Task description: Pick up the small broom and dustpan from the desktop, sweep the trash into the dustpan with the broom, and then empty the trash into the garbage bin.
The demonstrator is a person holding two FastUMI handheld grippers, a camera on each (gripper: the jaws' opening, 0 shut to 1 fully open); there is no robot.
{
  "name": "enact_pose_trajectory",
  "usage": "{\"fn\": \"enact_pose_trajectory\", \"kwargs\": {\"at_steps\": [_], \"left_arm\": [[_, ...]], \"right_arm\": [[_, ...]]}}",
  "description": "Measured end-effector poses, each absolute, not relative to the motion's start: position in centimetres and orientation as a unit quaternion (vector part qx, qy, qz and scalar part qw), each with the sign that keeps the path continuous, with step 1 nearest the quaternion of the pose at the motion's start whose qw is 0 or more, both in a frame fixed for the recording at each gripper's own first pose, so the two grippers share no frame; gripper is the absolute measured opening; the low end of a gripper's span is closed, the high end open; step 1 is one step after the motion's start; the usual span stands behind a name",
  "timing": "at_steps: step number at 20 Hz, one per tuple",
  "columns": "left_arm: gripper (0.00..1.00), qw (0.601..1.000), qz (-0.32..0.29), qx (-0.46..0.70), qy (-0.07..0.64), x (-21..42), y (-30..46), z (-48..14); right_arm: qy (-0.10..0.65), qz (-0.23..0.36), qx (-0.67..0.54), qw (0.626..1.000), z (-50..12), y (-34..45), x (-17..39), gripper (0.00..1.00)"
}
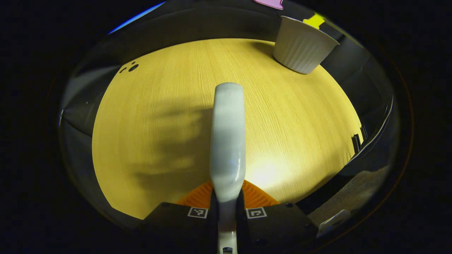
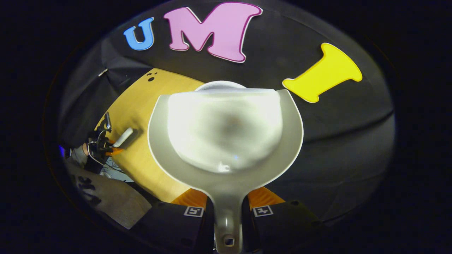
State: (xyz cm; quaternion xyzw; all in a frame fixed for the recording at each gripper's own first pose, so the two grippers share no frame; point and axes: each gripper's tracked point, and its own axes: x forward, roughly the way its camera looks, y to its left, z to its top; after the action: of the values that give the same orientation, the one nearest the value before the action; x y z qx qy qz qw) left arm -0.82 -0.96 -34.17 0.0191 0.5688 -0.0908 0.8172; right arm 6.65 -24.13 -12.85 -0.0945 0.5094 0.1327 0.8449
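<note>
- While the right gripper (image 2: pixel 227 211) clamps the handle of the dustpan (image 2: pixel 226 137), the pan stands lifted with its hollow facing the camera; its far lip sits over the pale rim of the bin (image 2: pixel 219 84), seen just past it.
- Judged from this, emptying is the step in hand: the pan's long axis runs straight ahead from the fingers toward the bin, so tipping forward would pour into it.
- Left gripper (image 1: pixel 227 208) is closed on the broom (image 1: pixel 227 141), whose handle points ahead above the desk (image 1: pixel 159 106).
- From this side the ribbed white bin (image 1: pixel 302 46) stands at the desk's far right edge, well apart from the broom.
- Pale wood desk surface, with no trash seen on it; dark cloth walls the booth.
</note>
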Motion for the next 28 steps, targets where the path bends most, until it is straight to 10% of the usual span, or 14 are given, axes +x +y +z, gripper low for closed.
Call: {"fn": "enact_pose_trajectory", "kwargs": {"at_steps": [15, 28], "left_arm": [[0.25, 0.814, -0.079, 0.055, 0.572, 0.7, 0.5, -34.5], [0.25, 0.814, -0.070, 0.087, 0.570, 0.7, 0.6, -34.8]], "right_arm": [[0.575, 0.180, -0.027, 0.797, -30.3, -8.3, -8.0, 0.35], [0.589, 0.151, -0.036, 0.793, -41.5, -2.3, -8.0, 0.35]]}}
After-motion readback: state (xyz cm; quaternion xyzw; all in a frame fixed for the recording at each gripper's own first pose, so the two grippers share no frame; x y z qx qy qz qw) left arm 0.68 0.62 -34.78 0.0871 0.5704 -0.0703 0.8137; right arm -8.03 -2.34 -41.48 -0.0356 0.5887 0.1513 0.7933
